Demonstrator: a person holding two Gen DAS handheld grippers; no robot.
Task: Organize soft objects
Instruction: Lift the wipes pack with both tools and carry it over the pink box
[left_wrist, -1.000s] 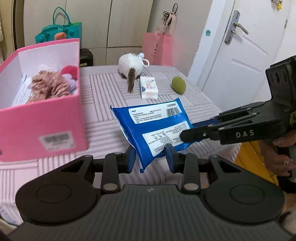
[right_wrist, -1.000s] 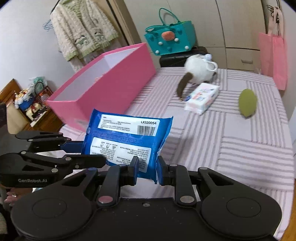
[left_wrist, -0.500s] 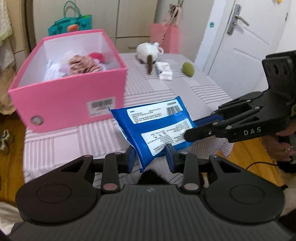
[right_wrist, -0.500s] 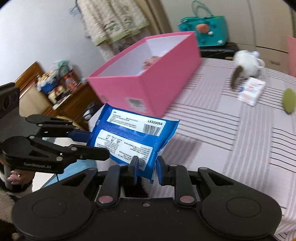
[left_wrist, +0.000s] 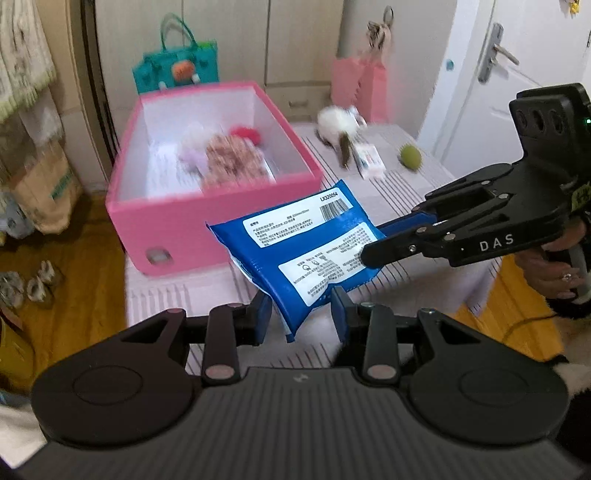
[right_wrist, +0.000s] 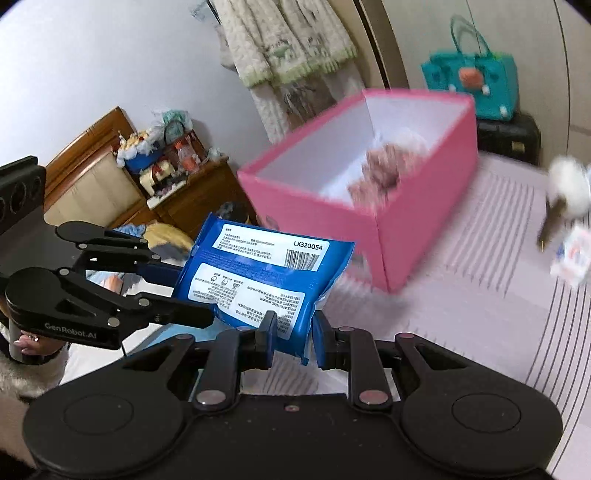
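A blue wet-wipe pack (left_wrist: 306, 251) with white labels hangs in the air in front of the open pink box (left_wrist: 177, 225). My left gripper (left_wrist: 301, 319) is shut on one lower corner of the pack. My right gripper (right_wrist: 291, 338) is shut on another corner of the same pack (right_wrist: 258, 280). The pink box (right_wrist: 424, 229) holds a pinkish knitted item (left_wrist: 236, 162) and other soft things. Each gripper shows from the side in the other's view.
On the striped tablecloth (left_wrist: 406, 195) behind lie a white plush toy (left_wrist: 338, 123), a tissue pack (left_wrist: 371, 164) and a green ball (left_wrist: 410, 157). A teal bag (left_wrist: 177, 70) and a pink bag (left_wrist: 360, 86) stand at the back. Wooden floor lies left.
Both grippers have lifted the blue pack up and swung it left, off the table's front edge toward the pink box. The box's open top now shows more from above.
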